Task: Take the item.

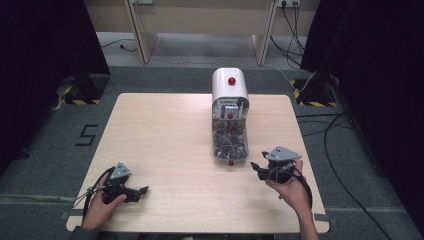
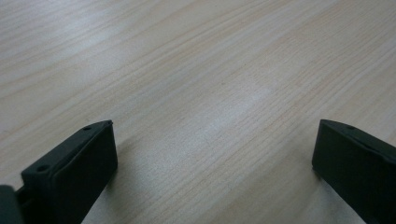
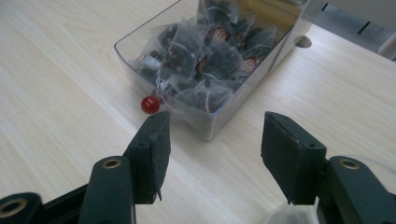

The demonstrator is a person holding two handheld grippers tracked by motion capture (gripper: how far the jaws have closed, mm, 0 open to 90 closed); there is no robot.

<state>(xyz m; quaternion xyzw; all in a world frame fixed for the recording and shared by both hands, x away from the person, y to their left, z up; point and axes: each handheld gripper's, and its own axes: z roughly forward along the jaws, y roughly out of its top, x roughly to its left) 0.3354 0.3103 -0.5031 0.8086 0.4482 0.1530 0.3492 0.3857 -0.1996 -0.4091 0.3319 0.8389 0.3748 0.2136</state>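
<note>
A: The right gripper (image 3: pixel 212 140), jaws apart with nothing between them, stands just short of the drawer (image 3: pixel 215 128), pointing at its near corner. What is the step in hand?

B: Judged from the pose, a reach for the drawer, either its red knob (image 3: pixel 150 104) or a tea bag (image 3: pixel 219 60) inside. For the knob, the gripper should shift toward its left jaw so that the knob sits midway between the pads, then close on it. For a bag, it should come over the clear wall from above and avoid pushing the front.

A: And the left gripper (image 2: pixel 212 154)?

B: Jaws wide and empty over the bare table (image 2: pixel 196 70), well apart from the work.

A: How does the drawer look?

B: A clear plastic tray pulled out of a white, round-topped dispenser (image 1: pixel 229 86) at the table's far middle; it is heaped with dark sachets bearing round red labels. The knob is small, glossy, and centred on the front wall.
</note>
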